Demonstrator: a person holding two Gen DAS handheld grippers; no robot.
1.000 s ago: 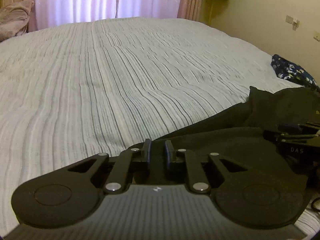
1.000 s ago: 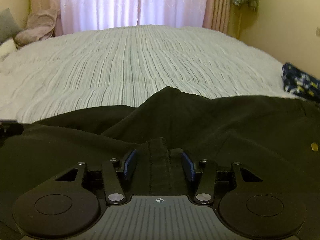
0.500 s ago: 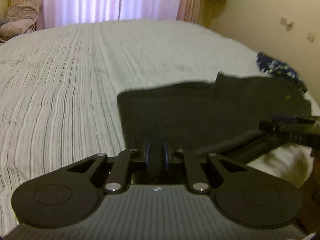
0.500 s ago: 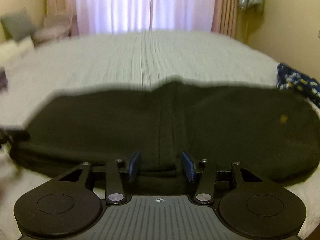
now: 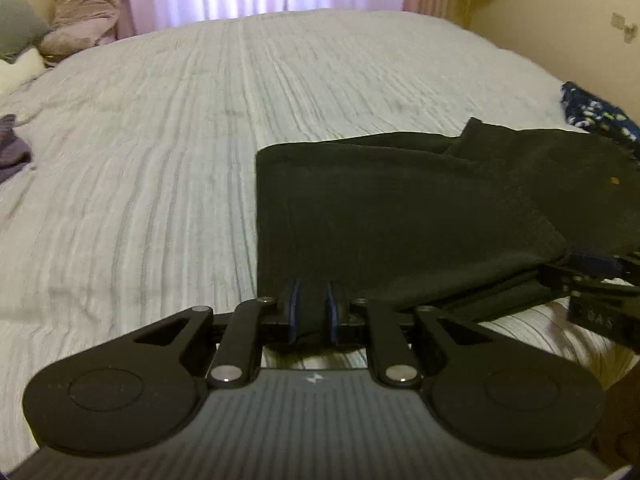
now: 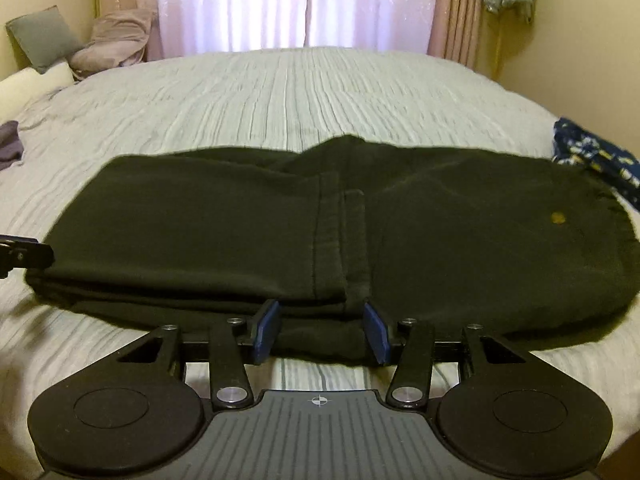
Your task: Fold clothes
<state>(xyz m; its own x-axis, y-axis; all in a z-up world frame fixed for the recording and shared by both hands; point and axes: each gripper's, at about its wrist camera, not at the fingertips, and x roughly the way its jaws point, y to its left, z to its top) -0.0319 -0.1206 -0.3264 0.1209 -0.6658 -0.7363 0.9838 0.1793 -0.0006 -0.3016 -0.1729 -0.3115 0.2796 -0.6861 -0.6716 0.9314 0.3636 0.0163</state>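
A black garment (image 5: 400, 216) lies in a flat, folded rectangle on the striped bedspread (image 5: 160, 160), with a small brass button (image 6: 557, 218) near its right end. My left gripper (image 5: 314, 308) is shut on the garment's near left corner; cloth fills the narrow gap between its blue-edged pads. My right gripper (image 6: 321, 332) holds the near edge at the central seam (image 6: 340, 240), where a thick fold of cloth fills the wider gap between its pads. Each gripper shows in the other's view: the right gripper (image 5: 592, 292) at the right, the left gripper (image 6: 24, 256) at the left.
A dark blue patterned cloth (image 6: 592, 156) lies at the bed's right edge. A purple-grey cloth (image 5: 12, 148) sits at the left edge. Pillows (image 6: 44, 40) and a pink blanket (image 6: 116, 40) are piled at the far left by the curtains (image 6: 296, 4).
The garment went from a crumpled heap under both grippers to a flat, stretched rectangle. Both grippers drew back toward the near edge of the bed while holding it.
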